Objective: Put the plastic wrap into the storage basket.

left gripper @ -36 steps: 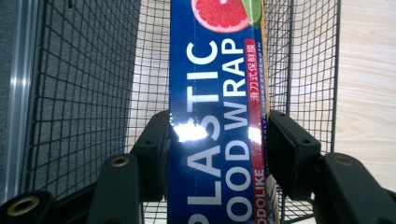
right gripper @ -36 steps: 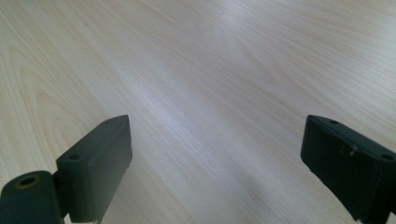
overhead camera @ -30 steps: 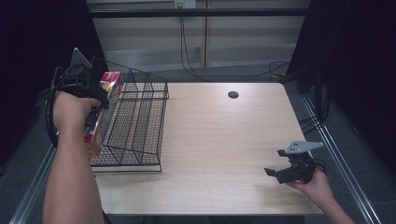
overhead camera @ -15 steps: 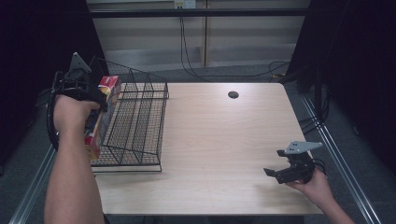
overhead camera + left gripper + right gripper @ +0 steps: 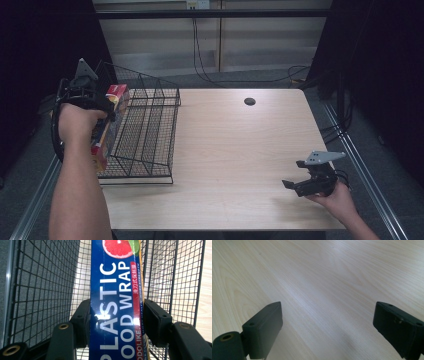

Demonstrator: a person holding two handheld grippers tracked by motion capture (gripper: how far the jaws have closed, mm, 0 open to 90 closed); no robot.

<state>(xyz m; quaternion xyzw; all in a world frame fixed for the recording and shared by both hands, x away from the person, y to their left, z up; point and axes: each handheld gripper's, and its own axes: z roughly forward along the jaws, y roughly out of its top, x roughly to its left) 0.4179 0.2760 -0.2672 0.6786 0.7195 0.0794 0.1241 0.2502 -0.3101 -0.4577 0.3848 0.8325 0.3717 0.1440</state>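
the box of plastic food wrap (image 5: 115, 302) is cut off at the top and the bottom of the left gripper view, so its ends cannot be seen there. in the high view the person's left hand (image 5: 76, 120) and forearm cover most of the box (image 5: 109, 120); a red end shows above the hand and a small part below it. the left gripper (image 5: 115, 317) is closed on the box, one black pad pressing on each long side. the box is held at the left side of the wire basket (image 5: 145, 130), and the mesh (image 5: 45, 290) is behind it on both sides; if the box touches the wire, i cannot tell.

the right gripper (image 5: 300, 176) is low over the table (image 5: 235, 150), near the right front corner, in the person's right hand (image 5: 336, 194). its jaws stand wide apart with bare wood (image 5: 324, 290) between them, holding nothing.

the table is light wood with a small dark round hole (image 5: 249, 101) near the far edge. cables (image 5: 200, 50) hang behind it, and dark curtains (image 5: 380, 75) close the room at both sides.
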